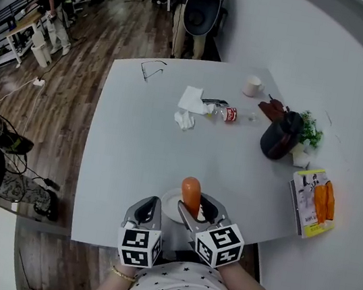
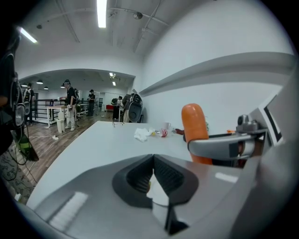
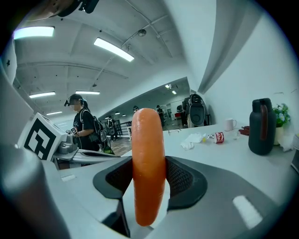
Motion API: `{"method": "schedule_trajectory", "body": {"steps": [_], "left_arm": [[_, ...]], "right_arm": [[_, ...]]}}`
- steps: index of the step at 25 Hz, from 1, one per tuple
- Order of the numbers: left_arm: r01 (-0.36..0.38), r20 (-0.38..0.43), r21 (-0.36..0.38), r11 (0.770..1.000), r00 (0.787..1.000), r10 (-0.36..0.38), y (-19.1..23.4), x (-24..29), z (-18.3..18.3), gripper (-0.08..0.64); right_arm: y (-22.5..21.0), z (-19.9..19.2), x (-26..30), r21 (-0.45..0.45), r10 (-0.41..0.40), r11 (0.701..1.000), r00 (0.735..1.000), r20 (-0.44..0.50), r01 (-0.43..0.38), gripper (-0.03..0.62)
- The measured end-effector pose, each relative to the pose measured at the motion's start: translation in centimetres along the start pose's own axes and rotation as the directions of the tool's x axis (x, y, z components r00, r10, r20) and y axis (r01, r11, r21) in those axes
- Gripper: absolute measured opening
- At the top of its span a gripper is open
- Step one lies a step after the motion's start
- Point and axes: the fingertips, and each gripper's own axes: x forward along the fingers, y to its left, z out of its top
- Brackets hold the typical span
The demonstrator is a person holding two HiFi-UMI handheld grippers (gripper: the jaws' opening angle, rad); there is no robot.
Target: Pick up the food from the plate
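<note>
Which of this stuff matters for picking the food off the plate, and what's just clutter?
For the job:
sausage, gripped in the right tongs
plate
left tongs, shut and empty

Lying about:
mug
tissues
glasses
small bottle
black jug
plant
food packet

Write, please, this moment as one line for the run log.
right gripper: shut on sausage, held upright | left gripper: shut, empty | plate: below the sausage
</note>
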Motion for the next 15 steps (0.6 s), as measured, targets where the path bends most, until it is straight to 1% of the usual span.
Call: {"method": "schedule_trajectory", "body": {"steps": [15], "left_arm": [[0.02, -0.011, -0.03, 0.999, 1.0, -0.021, -0.66, 0.09, -0.65, 0.008]], "right_arm": [[0.31, -0.69, -1.05, -0.011, -0.019, 1.0, 0.999, -0.031, 0.018, 0.212]]}}
